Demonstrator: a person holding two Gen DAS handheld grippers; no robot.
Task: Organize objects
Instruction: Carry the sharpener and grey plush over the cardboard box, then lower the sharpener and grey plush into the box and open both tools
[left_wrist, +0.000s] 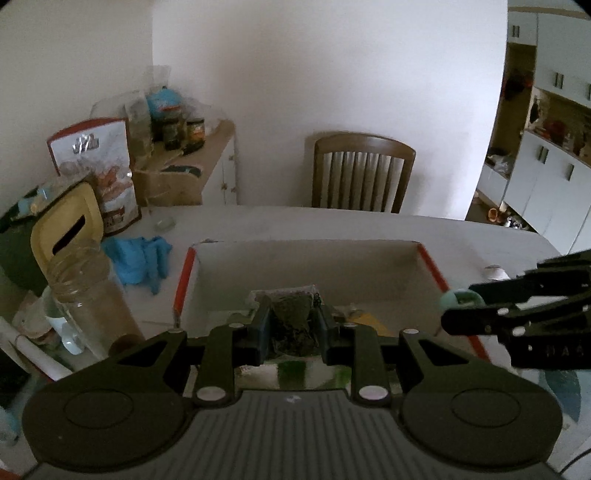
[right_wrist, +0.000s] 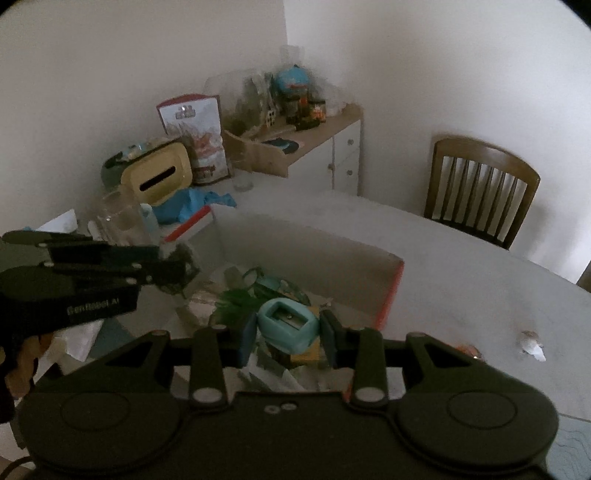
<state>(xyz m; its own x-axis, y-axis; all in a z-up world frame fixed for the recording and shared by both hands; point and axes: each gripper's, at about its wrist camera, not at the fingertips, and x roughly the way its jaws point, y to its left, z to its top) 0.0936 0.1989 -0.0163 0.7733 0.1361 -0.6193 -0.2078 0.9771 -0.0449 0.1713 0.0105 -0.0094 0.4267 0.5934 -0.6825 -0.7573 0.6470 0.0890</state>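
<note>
My left gripper (left_wrist: 291, 326) is shut on a clear bag of dark dried herbs (left_wrist: 291, 317), held above the open cardboard box (left_wrist: 306, 258) with red edges. In the right wrist view the same left gripper (right_wrist: 177, 271) reaches in from the left with the bag of herbs (right_wrist: 184, 266) over the box's near-left corner. My right gripper (right_wrist: 288, 332) is shut on a teal pencil sharpener (right_wrist: 288, 325), also above the cardboard box (right_wrist: 306, 251). From the left wrist view the right gripper (left_wrist: 460, 308) enters at the right edge with the teal sharpener (left_wrist: 454, 299) between its fingers.
The box holds glasses, green leaves and papers (right_wrist: 258, 288). On the white table (left_wrist: 369, 225) lie a blue cloth (left_wrist: 138, 256), a clear plastic jar (left_wrist: 88, 299), a yellow tissue box (left_wrist: 66, 225) and a printed bag (left_wrist: 99, 162). A wooden chair (left_wrist: 362, 173) and a cluttered cabinet (left_wrist: 199, 162) stand behind.
</note>
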